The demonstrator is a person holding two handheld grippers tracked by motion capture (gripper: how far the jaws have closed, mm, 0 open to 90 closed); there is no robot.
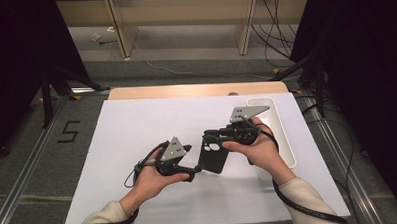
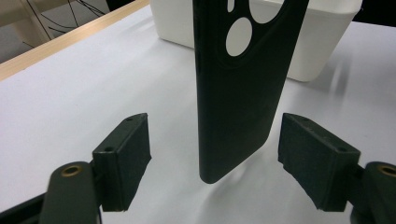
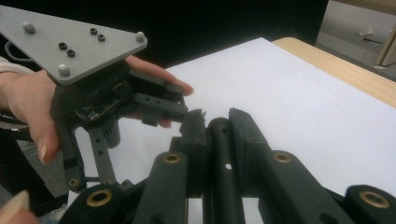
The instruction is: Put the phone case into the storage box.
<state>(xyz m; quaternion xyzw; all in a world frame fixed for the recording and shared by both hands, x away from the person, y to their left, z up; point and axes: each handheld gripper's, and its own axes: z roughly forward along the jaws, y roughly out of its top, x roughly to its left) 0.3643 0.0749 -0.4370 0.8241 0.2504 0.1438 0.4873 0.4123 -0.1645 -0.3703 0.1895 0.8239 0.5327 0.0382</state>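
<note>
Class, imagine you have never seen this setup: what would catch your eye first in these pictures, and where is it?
First, the black phone case held up above the middle of the white table, its camera cut-outs showing. The right gripper has its jaws shut on the case's upper end, while the left gripper faces its lower end with jaws open on either side, not touching. A white bin sits at the table's right edge.

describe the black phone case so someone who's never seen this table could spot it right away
Start at the white sheet covering the table, then look left of the white tub at its right edge. There the right claw holds the phone case up by one end, between the open pads of the left claw. It is flat, black, with round camera holes.
</note>
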